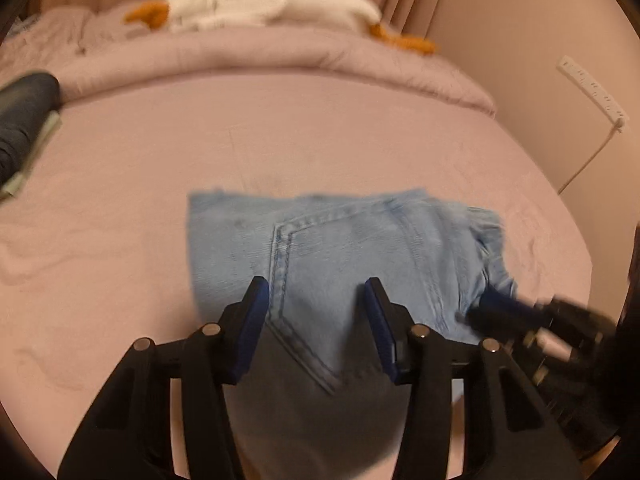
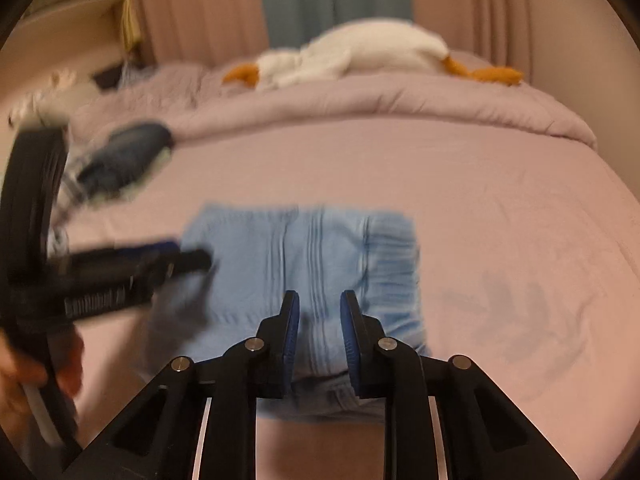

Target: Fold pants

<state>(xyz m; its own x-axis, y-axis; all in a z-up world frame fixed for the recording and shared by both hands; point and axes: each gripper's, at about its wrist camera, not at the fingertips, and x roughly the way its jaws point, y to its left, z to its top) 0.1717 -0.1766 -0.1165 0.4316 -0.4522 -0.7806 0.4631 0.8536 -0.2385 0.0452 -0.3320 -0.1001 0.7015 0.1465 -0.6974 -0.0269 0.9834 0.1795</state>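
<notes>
Light blue denim pants [image 1: 340,248] lie folded into a compact rectangle on the pink bed sheet [image 1: 160,168]; they also show in the right wrist view [image 2: 304,256]. My left gripper [image 1: 316,300] is open and empty, hovering just above the near edge of the pants with a back pocket seam between its fingers. My right gripper [image 2: 319,312] is open and empty above the near part of the pants. In the left wrist view the right gripper [image 1: 500,304] sits blurred at the pants' right edge. In the right wrist view the left gripper [image 2: 188,258] is blurred at their left edge.
A dark blue folded garment [image 1: 24,120] lies at the left of the bed, also seen in the right wrist view [image 2: 124,160]. A rolled pink duvet [image 1: 280,56] and a white plush goose [image 1: 256,4] lie at the back. A power strip [image 1: 592,88] hangs on the right wall.
</notes>
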